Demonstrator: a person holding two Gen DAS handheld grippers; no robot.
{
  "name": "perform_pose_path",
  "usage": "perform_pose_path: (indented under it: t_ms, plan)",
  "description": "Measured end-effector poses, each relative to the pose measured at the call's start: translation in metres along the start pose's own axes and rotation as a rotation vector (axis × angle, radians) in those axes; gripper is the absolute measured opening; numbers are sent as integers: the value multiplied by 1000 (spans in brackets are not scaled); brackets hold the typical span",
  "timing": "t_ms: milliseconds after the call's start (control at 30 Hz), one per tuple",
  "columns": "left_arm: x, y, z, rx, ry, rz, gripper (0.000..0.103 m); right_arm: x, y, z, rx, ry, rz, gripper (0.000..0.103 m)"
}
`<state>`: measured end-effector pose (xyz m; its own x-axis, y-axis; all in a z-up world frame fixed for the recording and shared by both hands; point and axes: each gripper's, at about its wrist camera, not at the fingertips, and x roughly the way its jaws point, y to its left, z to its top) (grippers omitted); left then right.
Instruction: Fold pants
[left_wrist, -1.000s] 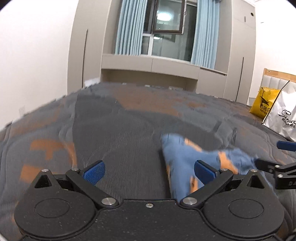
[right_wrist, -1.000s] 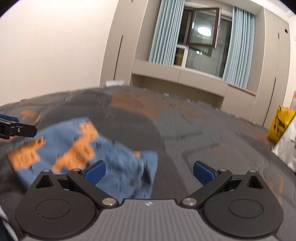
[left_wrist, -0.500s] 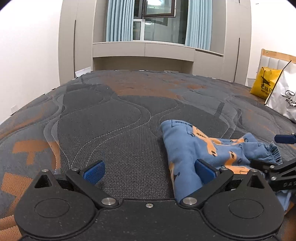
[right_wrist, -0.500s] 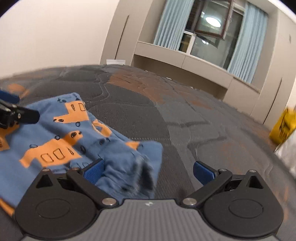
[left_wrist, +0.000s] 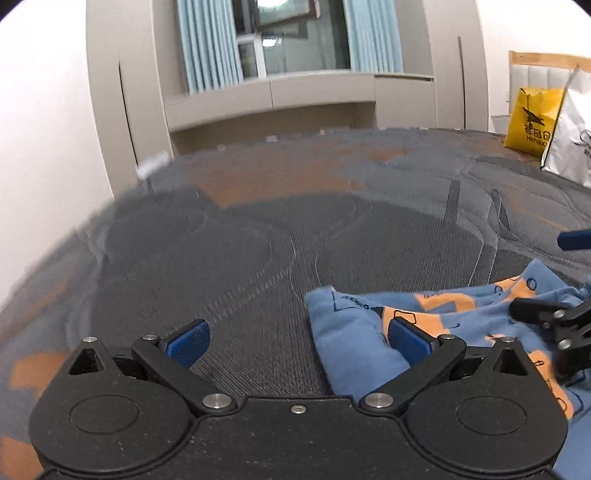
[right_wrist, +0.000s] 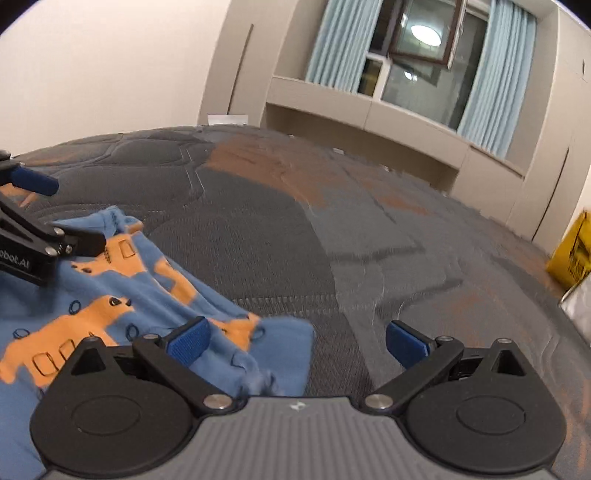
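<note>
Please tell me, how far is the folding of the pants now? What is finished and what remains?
The blue pants lie bunched on the bed, overlapped on themselves but wrinkled, so no neat fold is finished. Nothing is in hand: the left gripper and the right gripper are both open, each with one finger over the cloth. Gripping, smoothing and folding are left.

blue pants (left_wrist: 354, 343) beside wide-spread left gripper (left_wrist: 297, 341)
</note>
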<state>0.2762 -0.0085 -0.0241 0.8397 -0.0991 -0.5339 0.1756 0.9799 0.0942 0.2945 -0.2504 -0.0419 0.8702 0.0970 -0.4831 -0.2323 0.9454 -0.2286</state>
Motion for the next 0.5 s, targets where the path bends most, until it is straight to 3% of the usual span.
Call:
perform_pose_path:
  t_ms: [167, 300, 400, 500]
  plan:
    - [-12, 3, 0, -27, -29, 19, 102, -7, -8, -3, 39, -20, 14, 103]
    - [-42, 4, -5, -54, -69, 29, 102, -40, -8, -11, 41, -83, 2, 103]
    - [-71, 9, -15, -140, -90, 1, 102, -66, -12, -18, 87, -113, 45, 103]
    - [-95, 9, -31, -210, -86, -57, 102, -95, -20, -34, 198, -131, 164, 103]
